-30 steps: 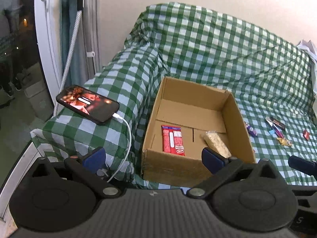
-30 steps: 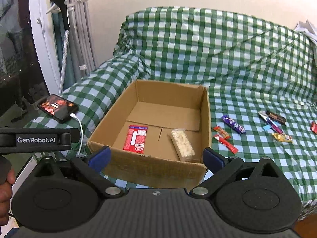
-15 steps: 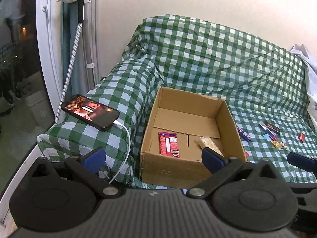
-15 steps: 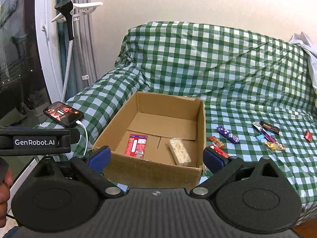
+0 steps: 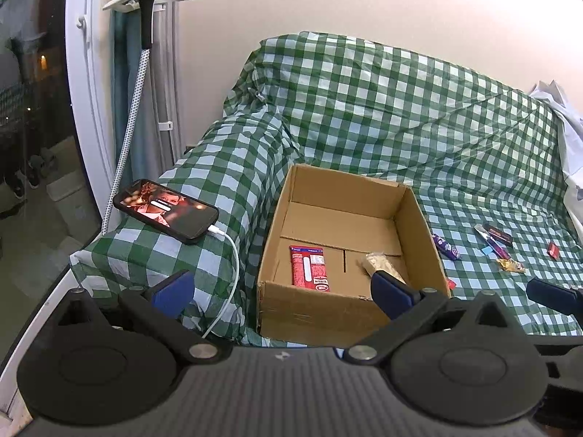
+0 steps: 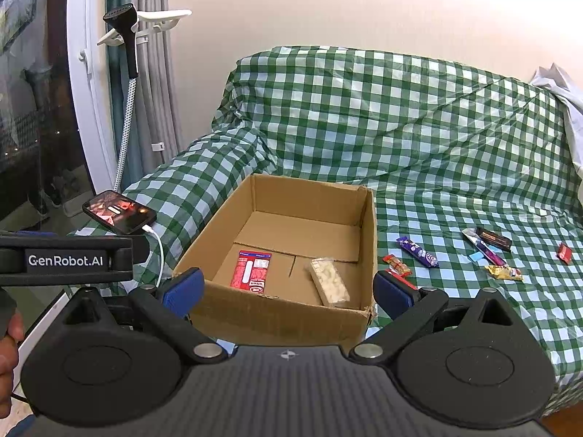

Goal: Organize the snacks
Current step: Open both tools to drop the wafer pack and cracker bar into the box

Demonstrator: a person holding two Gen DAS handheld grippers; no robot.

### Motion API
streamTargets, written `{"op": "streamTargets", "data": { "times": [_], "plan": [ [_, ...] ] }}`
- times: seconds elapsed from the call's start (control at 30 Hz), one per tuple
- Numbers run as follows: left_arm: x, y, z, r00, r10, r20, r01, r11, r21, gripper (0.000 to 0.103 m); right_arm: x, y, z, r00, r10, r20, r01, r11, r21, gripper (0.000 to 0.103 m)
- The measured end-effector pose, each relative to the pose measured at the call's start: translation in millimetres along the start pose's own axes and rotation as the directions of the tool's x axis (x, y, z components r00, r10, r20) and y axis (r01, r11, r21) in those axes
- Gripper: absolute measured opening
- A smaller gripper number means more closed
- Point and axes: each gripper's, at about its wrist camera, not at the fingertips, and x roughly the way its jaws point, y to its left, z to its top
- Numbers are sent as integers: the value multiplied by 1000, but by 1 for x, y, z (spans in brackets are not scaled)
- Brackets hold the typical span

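Note:
An open cardboard box point(image 5: 349, 196) point(image 6: 368, 240) sits on a sofa covered in green checked cloth. Inside lie a red snack packet point(image 5: 309, 267) point(image 6: 251, 271) and a clear pack of pale snacks point(image 5: 380, 264) point(image 6: 329, 282). Several small wrapped snacks lie on the cloth right of the box: a purple bar point(image 6: 417, 252), a red-orange one point(image 6: 396, 265), a dark bar point(image 6: 493, 238), a yellow one point(image 6: 504, 273), a small red one point(image 6: 564, 253). My left gripper point(image 5: 280, 287) and right gripper point(image 6: 288, 289) are both open and empty, held back in front of the box.
A phone point(image 5: 165, 212) point(image 6: 118, 212) with a lit screen and a white charging cable lies on the sofa arm left of the box. A garment steamer head with hose point(image 5: 142, 22) hangs by the glass door at left. White fabric point(image 5: 568, 134) lies at the far right.
Both grippers have pulled back and risen, so the box and sofa look smaller and more of the wall shows. Nothing on the sofa has moved.

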Motion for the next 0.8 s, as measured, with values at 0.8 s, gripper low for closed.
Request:
{"op": "streamTargets", "data": {
  "times": [0.8],
  "plan": [
    [21,-22,1,998,31,-62,-28,998,48,103,11,-27,-11,999,20,-30,-17,995,96,99]
  ]
}}
